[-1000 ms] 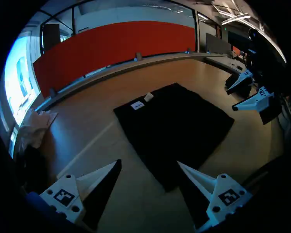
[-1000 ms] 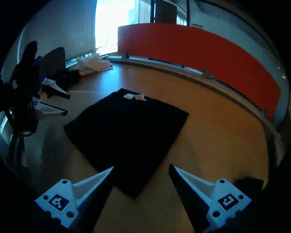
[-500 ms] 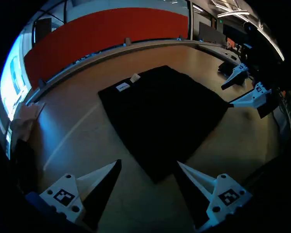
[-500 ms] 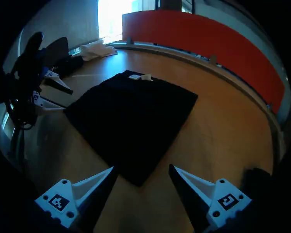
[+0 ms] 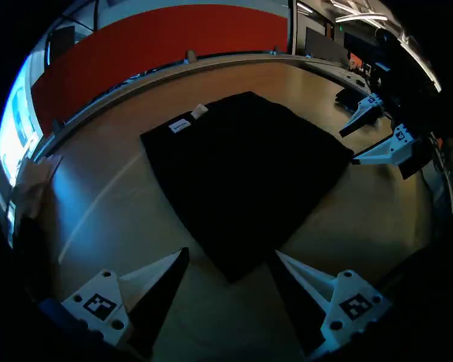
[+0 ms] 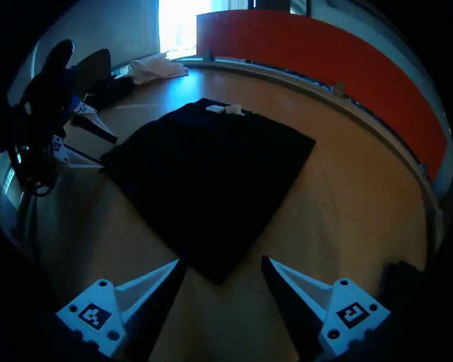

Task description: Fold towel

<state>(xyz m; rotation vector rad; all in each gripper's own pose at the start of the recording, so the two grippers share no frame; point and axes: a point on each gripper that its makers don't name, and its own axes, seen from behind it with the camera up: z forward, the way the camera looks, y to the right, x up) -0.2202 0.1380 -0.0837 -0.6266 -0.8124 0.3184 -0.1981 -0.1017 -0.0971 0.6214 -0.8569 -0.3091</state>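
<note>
Left hand-held gripper (image 5: 231,253) and right hand-held gripper (image 6: 222,260) both hang open and empty, each aimed at its own near corner of the black towel (image 5: 244,169) lying flat on the worktop (image 5: 106,199), neither clearly closer.

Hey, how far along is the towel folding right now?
Done: no fold shows yet; the towel lies flat on the table. In hand: the left gripper and right gripper hover open, each pointed at its own near corner, gripping nothing. Left: pinch both corners, carry them across to the far edge, then probably fold again.
</note>
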